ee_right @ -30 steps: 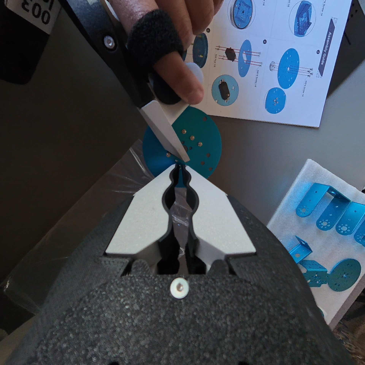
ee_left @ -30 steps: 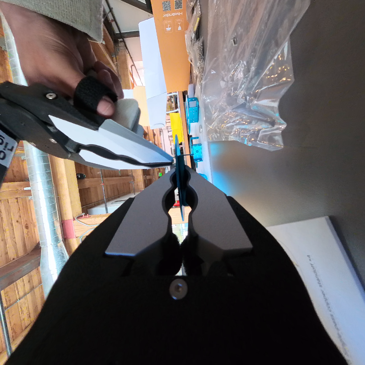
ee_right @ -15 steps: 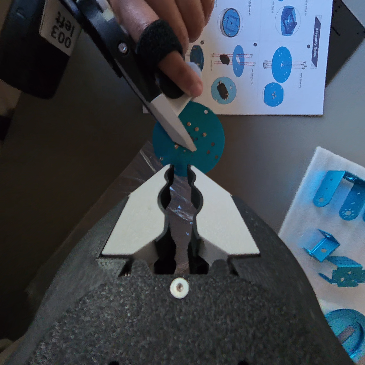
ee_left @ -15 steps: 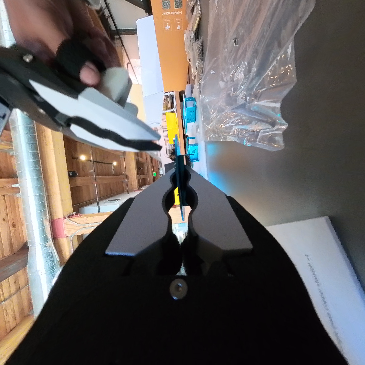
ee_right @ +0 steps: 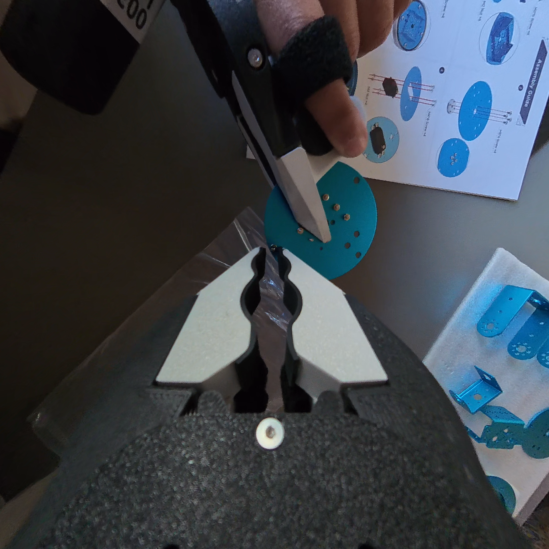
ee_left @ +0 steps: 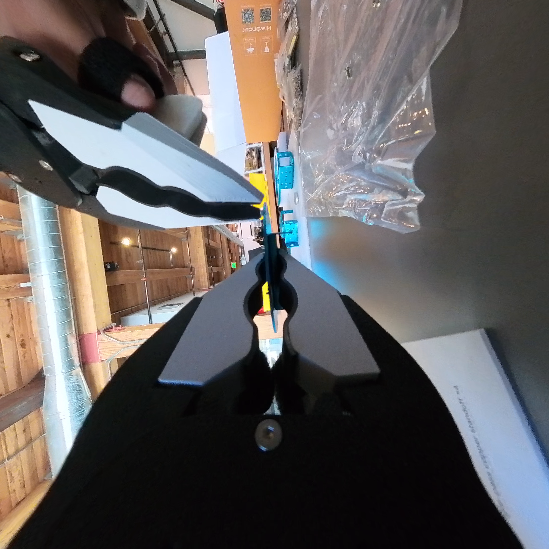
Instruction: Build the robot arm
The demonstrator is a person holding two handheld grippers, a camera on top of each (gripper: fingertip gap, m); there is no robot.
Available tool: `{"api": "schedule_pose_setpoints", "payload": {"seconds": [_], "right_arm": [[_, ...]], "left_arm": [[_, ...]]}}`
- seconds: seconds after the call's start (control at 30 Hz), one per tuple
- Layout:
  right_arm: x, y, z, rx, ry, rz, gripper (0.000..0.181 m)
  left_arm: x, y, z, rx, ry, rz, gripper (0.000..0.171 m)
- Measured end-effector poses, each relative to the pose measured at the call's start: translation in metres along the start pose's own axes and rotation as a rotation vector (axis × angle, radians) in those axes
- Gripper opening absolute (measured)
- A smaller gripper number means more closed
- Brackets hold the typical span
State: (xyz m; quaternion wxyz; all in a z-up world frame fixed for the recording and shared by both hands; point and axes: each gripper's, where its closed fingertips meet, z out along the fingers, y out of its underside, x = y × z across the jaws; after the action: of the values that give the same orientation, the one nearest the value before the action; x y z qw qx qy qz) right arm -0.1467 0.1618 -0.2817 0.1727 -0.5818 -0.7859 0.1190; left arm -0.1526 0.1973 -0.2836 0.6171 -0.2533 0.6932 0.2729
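The left claw (ee_left: 271, 252) is clamped on the round teal perforated metal disc (ee_right: 341, 237) above the grey worktop (ee_right: 118, 208), a few brass fasteners (ee_right: 336, 207) seated and other holes empty, while the right claw (ee_right: 274, 251), pinching a small dark screw (ee_right: 273, 247), meets its 7 o'clock rim.

Writing present, wording not reproduced:

1. Orange cardboard box (ee_left: 252, 74), upright at the far end of the grey worktop (ee_left: 490, 208): one line of white brand lettering, two square scan codes above it, two white pictogram panels below it.
2. White paper sheet (ee_left: 475, 430), on the worktop, left wrist view: one line of small grey print, blurred.
3. White printed instruction sheet (ee_right: 460, 113) with blue diagrams: dark heading banner, small part captions.
4. White sticker (ee_right: 130, 15) on the black body of the left gripper (ee_right: 322, 236): black digits, cut off.
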Motion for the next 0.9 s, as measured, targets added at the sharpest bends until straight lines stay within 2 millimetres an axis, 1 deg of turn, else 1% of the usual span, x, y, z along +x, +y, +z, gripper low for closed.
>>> {"api": "schedule_pose_setpoints", "payload": {"seconds": [0.57,0.77,0.9], "right_arm": [[0.001,0.0,0.004,-0.038,0.019,-0.064,0.003],[0.003,0.0,-0.001,-0.031,0.033,-0.063,0.002],[0.01,-0.002,-0.006,-0.013,0.061,-0.057,0.002]], "left_arm": [[0.004,0.0,0.001,0.004,0.022,-0.011,0.001],[0.006,0.001,0.001,-0.004,0.027,0.006,0.001],[0.006,-0.003,0.001,0.007,0.025,0.004,0.001]]}}
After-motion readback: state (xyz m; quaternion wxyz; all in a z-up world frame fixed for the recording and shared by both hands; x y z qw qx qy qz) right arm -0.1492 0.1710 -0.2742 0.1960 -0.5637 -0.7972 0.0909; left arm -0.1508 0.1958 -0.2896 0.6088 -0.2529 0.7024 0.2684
